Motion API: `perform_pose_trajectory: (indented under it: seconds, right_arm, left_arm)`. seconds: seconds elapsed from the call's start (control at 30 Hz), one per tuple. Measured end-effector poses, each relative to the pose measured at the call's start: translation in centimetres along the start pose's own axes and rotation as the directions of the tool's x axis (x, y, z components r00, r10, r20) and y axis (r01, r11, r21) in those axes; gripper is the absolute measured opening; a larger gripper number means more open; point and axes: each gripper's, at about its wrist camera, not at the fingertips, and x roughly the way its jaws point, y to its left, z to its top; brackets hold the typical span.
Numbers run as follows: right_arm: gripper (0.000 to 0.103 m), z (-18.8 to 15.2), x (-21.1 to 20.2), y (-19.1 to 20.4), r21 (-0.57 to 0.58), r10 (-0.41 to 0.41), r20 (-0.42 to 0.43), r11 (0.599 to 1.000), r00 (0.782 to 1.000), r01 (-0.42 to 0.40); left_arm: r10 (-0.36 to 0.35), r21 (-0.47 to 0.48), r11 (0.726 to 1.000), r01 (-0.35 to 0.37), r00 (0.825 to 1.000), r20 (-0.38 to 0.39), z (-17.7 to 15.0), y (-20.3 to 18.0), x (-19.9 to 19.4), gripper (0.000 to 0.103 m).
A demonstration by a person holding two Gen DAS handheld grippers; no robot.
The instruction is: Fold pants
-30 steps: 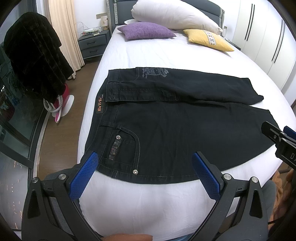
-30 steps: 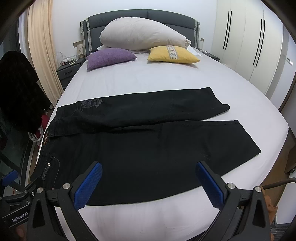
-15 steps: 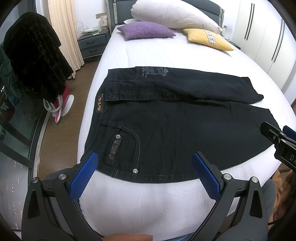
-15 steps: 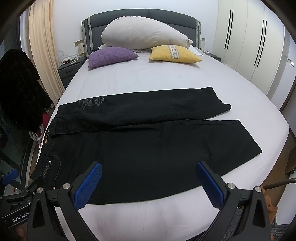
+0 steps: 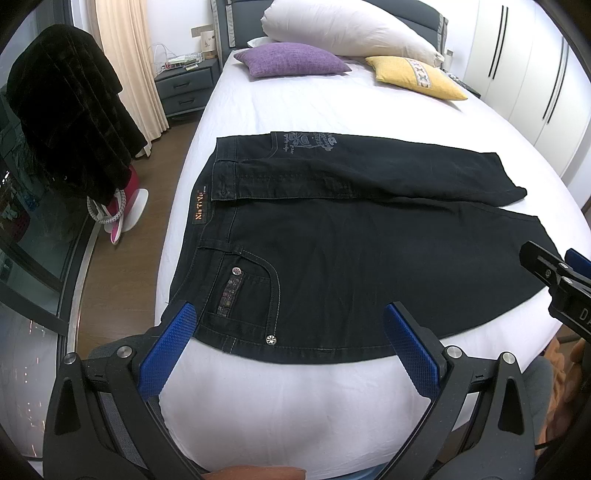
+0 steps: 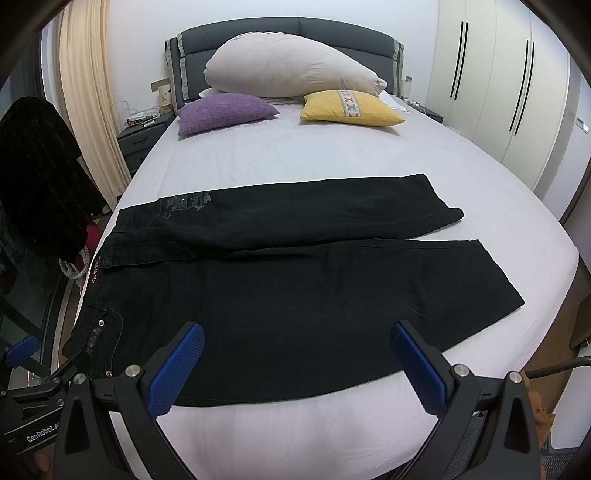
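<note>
A pair of black denim pants [image 5: 332,236] lies flat across the white-sheeted bed [image 5: 295,103], filling the middle of both frames. The waistband, with a small tan label, sits at the left of the frame, and the two legs run toward the right, their hems close to the bed's right edge. The upper leg carries a pale grey printed design near the waist; the lower leg shows a stitched pocket with metal rivets at lower left.

In the left wrist view, the left hand-held gripper [image 5: 286,341] sits at the bottom of the frame with its blue textured fingers [image 5: 168,347] spread wide, holding nothing. One finger tip overlaps the pocket corner of the pants in the picture, though contact cannot be judged. The right hand-held gripper [image 6: 295,360] appears at the bottom of its own view, equally wide and empty, its tips in front of the near edge of the lower leg.

At the top of the frame, a large white pillow [image 6: 291,66] leans against the dark grey padded headboard [image 6: 280,27], with a purple square cushion [image 6: 225,112] at its left and a yellow cushion with a patterned band [image 6: 351,107] at its right. A dark furry garment [image 5: 70,110] hangs at the upper left, beside a cream curtain [image 5: 125,59] and a grey bedside drawer unit [image 5: 184,83]. White wardrobe doors [image 6: 498,85] with black handles fill the upper right.
</note>
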Motion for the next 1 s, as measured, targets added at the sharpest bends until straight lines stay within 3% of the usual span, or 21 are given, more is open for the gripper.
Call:
perform_pose_trajectory:
  seconds: [1.0]
  right_arm:
    - [0.103,0.00,0.00,0.31,-0.003,0.002,-0.005,1.000,1.000,-0.002]
  left_arm:
    - [0.000,-0.001,1.000,0.000,1.000,-0.005,-0.72,0.27,0.53,0.103]
